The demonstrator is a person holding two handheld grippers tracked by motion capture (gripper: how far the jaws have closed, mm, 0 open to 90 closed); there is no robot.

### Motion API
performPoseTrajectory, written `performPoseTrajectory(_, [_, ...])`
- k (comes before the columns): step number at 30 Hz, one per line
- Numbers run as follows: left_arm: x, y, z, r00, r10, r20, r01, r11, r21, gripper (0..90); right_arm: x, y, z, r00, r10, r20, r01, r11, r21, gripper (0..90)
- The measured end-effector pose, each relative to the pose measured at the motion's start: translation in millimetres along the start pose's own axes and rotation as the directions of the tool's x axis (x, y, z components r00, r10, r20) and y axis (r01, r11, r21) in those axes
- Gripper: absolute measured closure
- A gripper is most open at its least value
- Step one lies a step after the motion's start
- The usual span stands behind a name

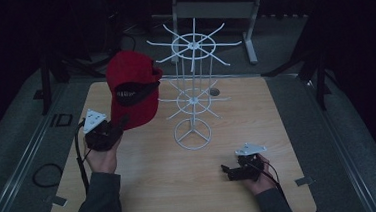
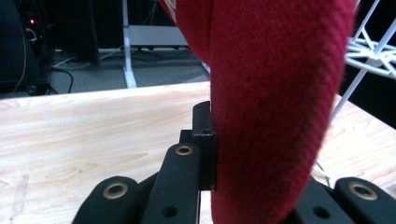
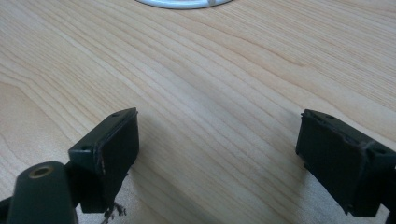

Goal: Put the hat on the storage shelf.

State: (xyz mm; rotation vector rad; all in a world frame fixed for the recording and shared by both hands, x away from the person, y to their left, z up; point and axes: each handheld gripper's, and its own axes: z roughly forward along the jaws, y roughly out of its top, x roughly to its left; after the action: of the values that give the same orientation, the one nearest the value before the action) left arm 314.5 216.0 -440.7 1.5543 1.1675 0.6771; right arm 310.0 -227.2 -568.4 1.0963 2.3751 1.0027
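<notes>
Holding a red cap [image 1: 132, 90] up off the table [image 1: 146, 184] in my left gripper [image 1: 118, 127], jaws clamped on the lower edge of the fabric. The cap hangs in the air over the table's far left part, crown up, a dark patch with lettering across its front; the lettering is too small to read. In the left gripper view the red knit cloth [image 2: 275, 102] stands between my two black jaws, one jaw pressed flat against its side. Just to the right of the cap stands a white wire display rack [image 1: 193, 93], upright on a round ring base, with two tiers of spokes radiating outward; the cap's edge sits near the upper tier, though I cannot tell if they touch. My right gripper [image 1: 226, 171] lies low at the near right of the table, well apart from the rack. In the right gripper view its jaws are spread wide over bare wood grain, nothing between them, the rack's base ring [image 3: 184, 3] at the top edge.
</notes>
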Motion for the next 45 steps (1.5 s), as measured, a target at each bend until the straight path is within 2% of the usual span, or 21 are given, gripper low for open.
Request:
performPoseTrajectory(8, [-0.7,10.4,-3.8,1.0,0.009,-0.002,-0.009,0.9997,-0.022,85.0,-0.1,0.0,-0.1,1.0,-0.001,0.0,0.001,1.0,0.002,13.1])
performPoseTrajectory(12, [0.1,12.5,-5.4,0.9997,-0.014,0.02,0.015,0.9991,-0.038,85.0,0.0,0.1,-0.2,1.0,0.0,0.0,0.0,1.0,0.002,13.1])
performPoseTrajectory(26, [-6.3,22.3,-7.3,0.9984,-0.039,0.042,0.043,0.994,-0.101,85.1,0.1,0.1,-0.2,1.0,0.002,0.0,-0.002,1.0,0.002,13.1])
performPoseTrajectory(45, [-6.1,40.5,-16.5,0.9986,-0.037,0.037,0.042,0.9871,-0.155,85.4,0.1,0.1,-0.2,1.0,0.002,-0.001,-0.002,1.0,0.003,13.1])
